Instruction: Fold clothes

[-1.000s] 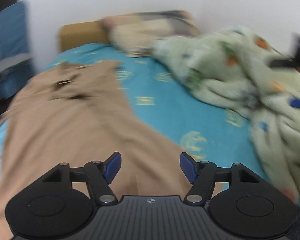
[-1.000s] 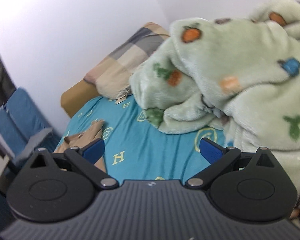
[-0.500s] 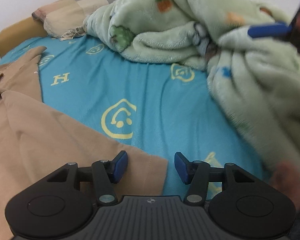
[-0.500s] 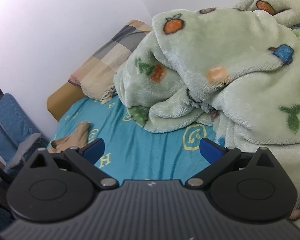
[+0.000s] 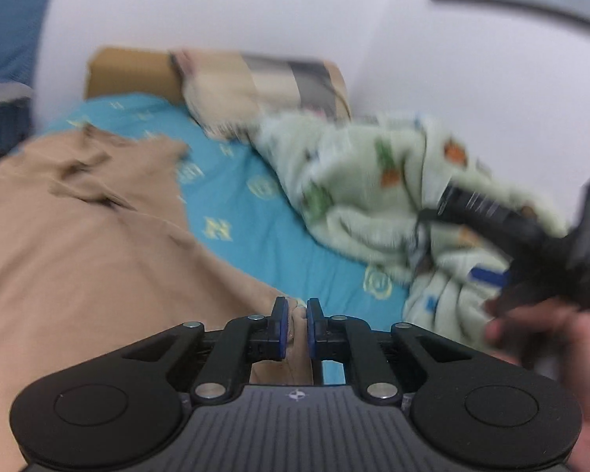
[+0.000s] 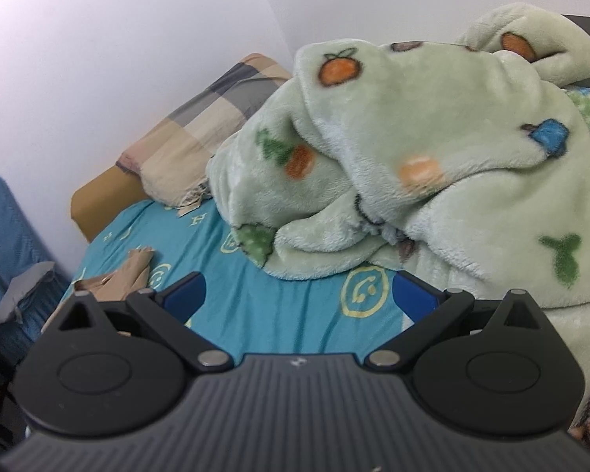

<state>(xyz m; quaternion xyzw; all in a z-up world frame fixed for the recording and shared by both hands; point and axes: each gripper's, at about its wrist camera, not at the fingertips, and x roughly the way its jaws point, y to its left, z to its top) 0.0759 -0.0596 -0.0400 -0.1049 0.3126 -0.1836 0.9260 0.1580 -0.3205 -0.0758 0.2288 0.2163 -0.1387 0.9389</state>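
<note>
With my left gripper (image 5: 294, 328) pinching the tan garment's (image 5: 98, 244) near corner, it lies spread flat on the bed (image 5: 255, 212) beside the green blanket (image 6: 432, 149). My right gripper (image 6: 299, 299) hangs spread, empty; no fold shows.

White walls (image 6: 118, 39) meet in a corner; tan headboard (image 6: 98, 196) at the bed's end, blue chair (image 6: 4, 236) just beside it.
</note>
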